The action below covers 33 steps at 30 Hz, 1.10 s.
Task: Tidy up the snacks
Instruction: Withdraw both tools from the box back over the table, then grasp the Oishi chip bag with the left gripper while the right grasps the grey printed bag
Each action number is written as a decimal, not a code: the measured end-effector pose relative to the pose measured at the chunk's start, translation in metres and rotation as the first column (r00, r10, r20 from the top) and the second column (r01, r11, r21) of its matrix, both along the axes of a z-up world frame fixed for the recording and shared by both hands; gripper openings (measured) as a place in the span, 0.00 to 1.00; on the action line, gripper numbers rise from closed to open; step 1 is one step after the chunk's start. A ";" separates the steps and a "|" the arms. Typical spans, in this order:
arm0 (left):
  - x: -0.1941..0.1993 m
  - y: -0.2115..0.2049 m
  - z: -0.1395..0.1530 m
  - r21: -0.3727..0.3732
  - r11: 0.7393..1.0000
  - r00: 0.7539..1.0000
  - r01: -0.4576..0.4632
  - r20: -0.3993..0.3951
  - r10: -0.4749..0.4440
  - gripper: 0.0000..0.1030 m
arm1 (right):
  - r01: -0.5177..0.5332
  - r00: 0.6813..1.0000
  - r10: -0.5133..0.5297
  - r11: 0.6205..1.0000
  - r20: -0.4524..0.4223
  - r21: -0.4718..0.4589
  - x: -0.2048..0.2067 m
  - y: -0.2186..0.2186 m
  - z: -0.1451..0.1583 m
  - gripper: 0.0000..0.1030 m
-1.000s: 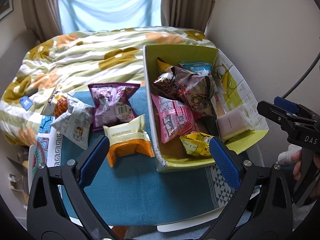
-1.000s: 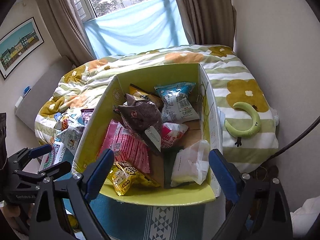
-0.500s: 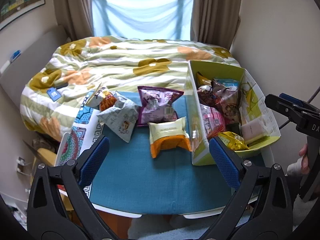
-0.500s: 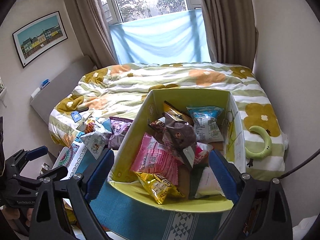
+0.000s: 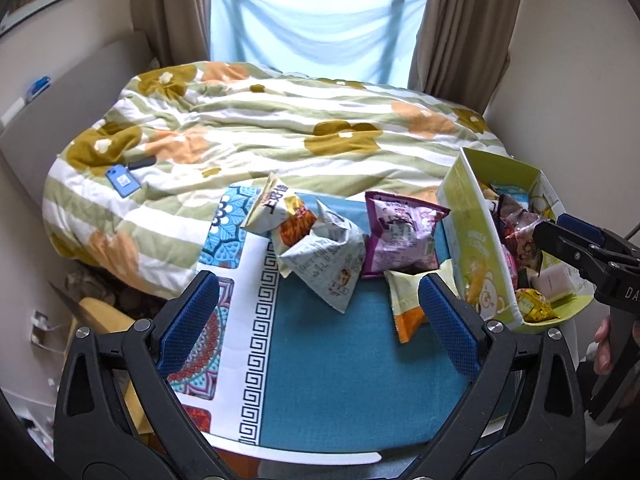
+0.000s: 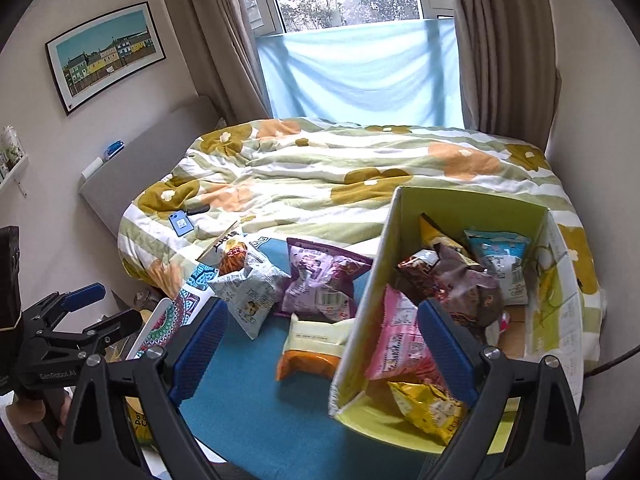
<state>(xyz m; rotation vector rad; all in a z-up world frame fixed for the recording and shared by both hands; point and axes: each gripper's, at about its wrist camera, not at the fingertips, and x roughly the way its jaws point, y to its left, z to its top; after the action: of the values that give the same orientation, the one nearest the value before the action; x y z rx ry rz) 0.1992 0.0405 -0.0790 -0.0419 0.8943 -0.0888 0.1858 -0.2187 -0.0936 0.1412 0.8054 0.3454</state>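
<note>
Left fingers (image 5: 316, 324) spread wide, nothing between them, hovering above the desk (image 5: 344, 392); right fingers (image 6: 320, 348) likewise spread and empty, hanging over the near wall of the green box (image 6: 360, 320). Four snack bags lie loose on the desk ahead of the left fingers: cream-and-orange bag (image 5: 412, 300) closest, partly behind the right-hand pad and just beside the box wall; grey-white bag (image 5: 328, 264) dead ahead; purple bag (image 5: 400, 236) beyond the cream one; white-and-orange bag (image 5: 280, 212) furthest, ahead-left near the bed (image 5: 248, 136). The box already holds a pile: pink bag (image 6: 396, 344), yellow bag (image 6: 428, 404), brown bag (image 6: 460, 280) and others. My read: next step is picking a loose bag and dropping it in the box, and roughly half look sorted. Take the cream-and-orange bag with the left fingers, since it's nearest and clears access to the purple one. Come down over the puffy middle, close on the flat sealed faces, not a corner, or it'll slide out. Squeeze lightly; the contents could crush. Watch the box wall: it's tall and thin-looking cardboard, so lift clear above the rim before moving across. Keep the right fingers out of the drop path, or use them to steady the box.
</note>
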 end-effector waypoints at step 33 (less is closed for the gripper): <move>0.230 0.049 -0.171 -0.214 0.896 0.811 0.389 -0.382 -0.443 0.96 | 0.524 0.787 -0.339 0.809 -0.516 0.268 0.102 0.123 -0.157 0.92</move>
<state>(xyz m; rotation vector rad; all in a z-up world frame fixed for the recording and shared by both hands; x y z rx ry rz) 0.4292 0.0895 -0.2500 0.0212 1.3240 -0.5697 0.2882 -0.0959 -0.2502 0.8143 1.1190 0.0146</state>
